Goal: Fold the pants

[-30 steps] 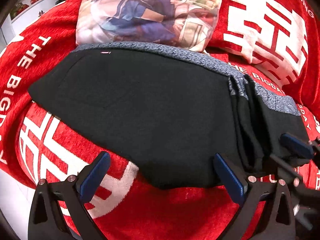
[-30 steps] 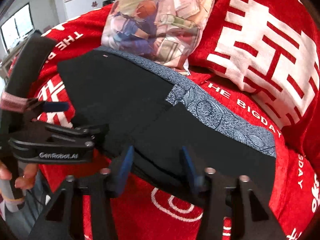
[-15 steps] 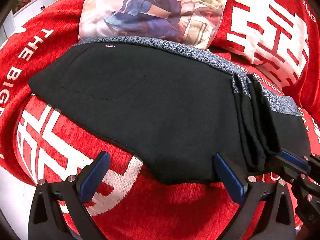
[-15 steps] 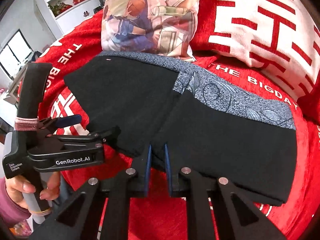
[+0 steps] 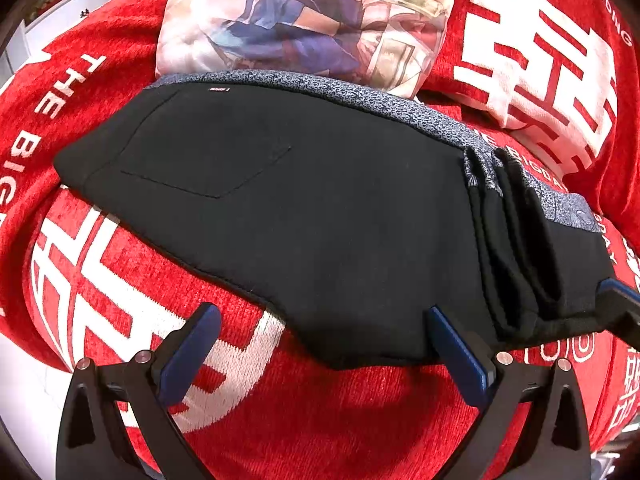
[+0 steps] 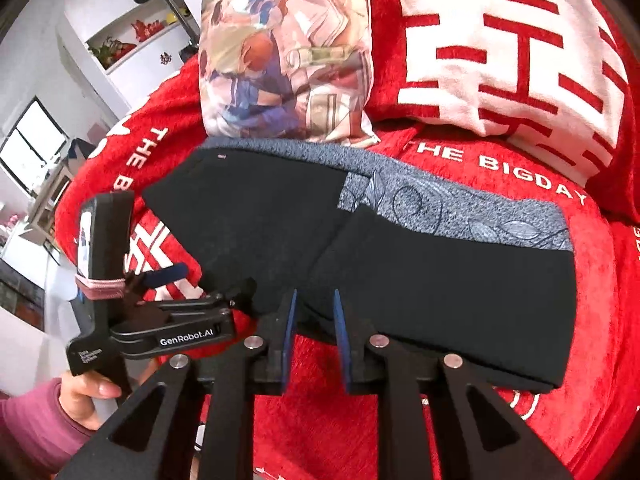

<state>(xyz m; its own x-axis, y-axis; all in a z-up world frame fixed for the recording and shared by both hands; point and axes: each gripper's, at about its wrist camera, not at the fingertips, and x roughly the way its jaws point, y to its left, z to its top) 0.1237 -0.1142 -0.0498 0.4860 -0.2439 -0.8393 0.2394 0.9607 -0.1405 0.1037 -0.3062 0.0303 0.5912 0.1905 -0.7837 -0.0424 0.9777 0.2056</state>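
Black pants [image 5: 320, 208] with a grey patterned waistband [image 5: 360, 100] lie folded in layers on the red cover; they also show in the right wrist view [image 6: 420, 280]. My left gripper [image 5: 320, 344] is open and empty, its jaws wide apart at the near edge of the pants. My right gripper [image 6: 314, 320] has its jaws narrowly apart at the near edge, at the fold step between the layers; no cloth is seen pinched between them. One blue pad of the right gripper [image 5: 618, 296] shows at the right edge of the left wrist view.
A printed cushion [image 5: 304, 20] lies right behind the waistband. A red cushion with white characters [image 6: 508, 48] stands at the back right. The red cover [image 5: 360, 420] spreads under everything. The left gripper's body [image 6: 152, 328] and the hand holding it are at the left in the right wrist view.
My right gripper closed from wide open to nearly shut, then opened a little, and drew back toward the near edge. My left gripper stayed open and barely moved.
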